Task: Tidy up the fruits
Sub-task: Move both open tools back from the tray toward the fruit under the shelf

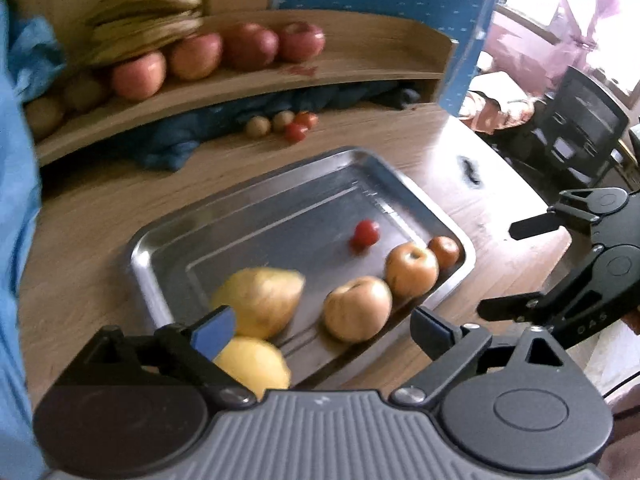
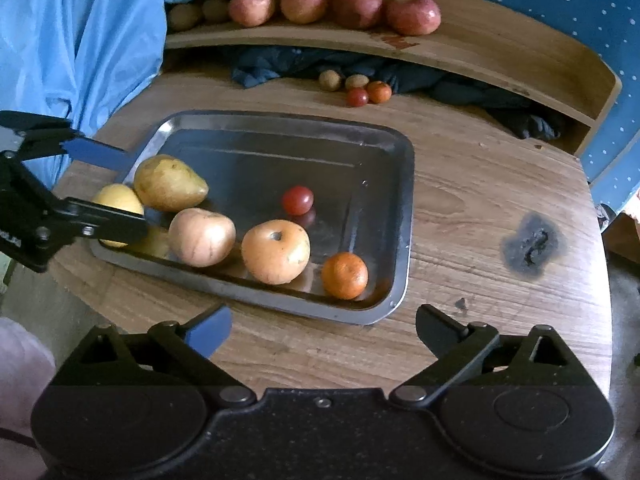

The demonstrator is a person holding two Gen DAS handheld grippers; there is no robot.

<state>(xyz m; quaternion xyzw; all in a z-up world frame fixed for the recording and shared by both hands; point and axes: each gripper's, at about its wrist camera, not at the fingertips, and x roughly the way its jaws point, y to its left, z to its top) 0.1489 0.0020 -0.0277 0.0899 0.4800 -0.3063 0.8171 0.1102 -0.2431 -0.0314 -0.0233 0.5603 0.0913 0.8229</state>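
Observation:
A steel tray (image 2: pixel 400 184) on the wooden table holds two yellow pears (image 2: pixel 170 183), two pale apples (image 2: pixel 276 257), an orange mandarin (image 2: pixel 344 275) and a red cherry tomato (image 2: pixel 297 200). The tray also shows in the left wrist view (image 1: pixel 168 240). My left gripper (image 1: pixel 324 330) is open and empty over the tray's near end, around the pears; in the right wrist view (image 2: pixel 106 184) its fingers straddle the nearer pear (image 2: pixel 116 200). My right gripper (image 2: pixel 324 328) is open and empty just off the tray's near edge; it also shows in the left wrist view (image 1: pixel 516 268).
A wooden shelf (image 2: pixel 500 52) at the back carries several red apples (image 2: pixel 414 14), bananas (image 1: pixel 148 12) and kiwis (image 2: pixel 184 16). Below it lie a dark cloth (image 2: pixel 460 88), two kiwis (image 2: pixel 330 79), a tomato (image 2: pixel 357 97) and a mandarin (image 2: pixel 379 91). A burn mark (image 2: pixel 530 250) scars the table.

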